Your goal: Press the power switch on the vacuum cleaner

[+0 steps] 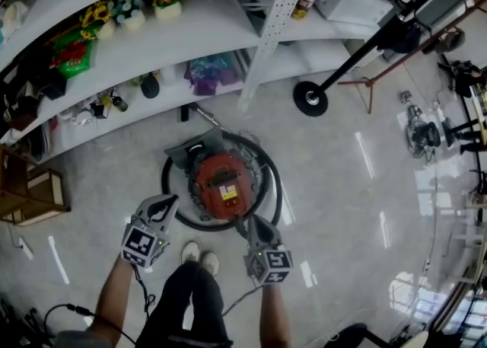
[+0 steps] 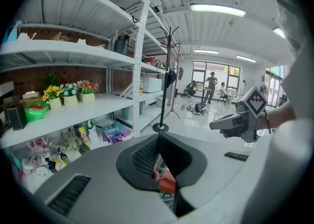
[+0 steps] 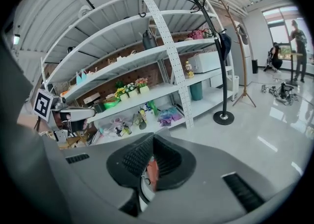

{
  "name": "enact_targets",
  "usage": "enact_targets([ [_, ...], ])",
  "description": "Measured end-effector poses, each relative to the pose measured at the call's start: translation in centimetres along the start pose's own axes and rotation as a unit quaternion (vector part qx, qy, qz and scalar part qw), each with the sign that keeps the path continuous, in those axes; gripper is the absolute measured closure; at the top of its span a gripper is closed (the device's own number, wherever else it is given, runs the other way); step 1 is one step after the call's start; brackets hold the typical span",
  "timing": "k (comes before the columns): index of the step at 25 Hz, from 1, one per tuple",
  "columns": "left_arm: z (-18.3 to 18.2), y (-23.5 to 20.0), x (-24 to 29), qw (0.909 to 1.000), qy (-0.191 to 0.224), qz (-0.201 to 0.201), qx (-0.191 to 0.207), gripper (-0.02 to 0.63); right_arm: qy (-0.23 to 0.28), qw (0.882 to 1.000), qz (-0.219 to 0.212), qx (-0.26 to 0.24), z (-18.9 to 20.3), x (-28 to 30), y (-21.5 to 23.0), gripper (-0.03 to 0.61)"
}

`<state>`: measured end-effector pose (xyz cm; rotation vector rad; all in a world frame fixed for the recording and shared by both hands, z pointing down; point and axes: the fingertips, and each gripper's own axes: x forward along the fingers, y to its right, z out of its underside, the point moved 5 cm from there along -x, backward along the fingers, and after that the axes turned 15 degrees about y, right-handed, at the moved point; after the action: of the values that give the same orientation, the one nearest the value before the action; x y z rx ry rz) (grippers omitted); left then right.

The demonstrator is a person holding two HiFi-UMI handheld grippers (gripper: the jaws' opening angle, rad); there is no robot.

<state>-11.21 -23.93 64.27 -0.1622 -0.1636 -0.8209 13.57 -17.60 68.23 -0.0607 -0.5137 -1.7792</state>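
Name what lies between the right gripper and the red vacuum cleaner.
In the head view, a black hose looped round the vacuum cleaner runs between it and the right gripper.

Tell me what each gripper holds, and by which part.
Nothing is held: the left gripper and right gripper both have jaws shut and empty, near the round red vacuum cleaner.

No print I can read: the yellow label (image 1: 228,193) on the vacuum cleaner (image 1: 217,174) shows too small.
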Motion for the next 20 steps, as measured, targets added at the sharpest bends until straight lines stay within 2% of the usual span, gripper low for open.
enact_targets([
  [11,5.8,0.2,1.7,0.9996,-0.022,0.013,-0.010,0.607,-0.022,1.000,-0.003,0.005,5.5,2.5,2.1,0.566],
  [17,9.1,0.1,2.5,0.9990,-0.032,0.031,0.005,0.606,-0.029,1.000,-0.004,0.003,8.1,3.6,3.4,0.566],
  [20,10.3,0.3,2.8,0.9991,-0.034,0.023,-0.013,0.606,-0.036,0.999,-0.003,0.009,9.2,4.1,3.8,0.566],
])
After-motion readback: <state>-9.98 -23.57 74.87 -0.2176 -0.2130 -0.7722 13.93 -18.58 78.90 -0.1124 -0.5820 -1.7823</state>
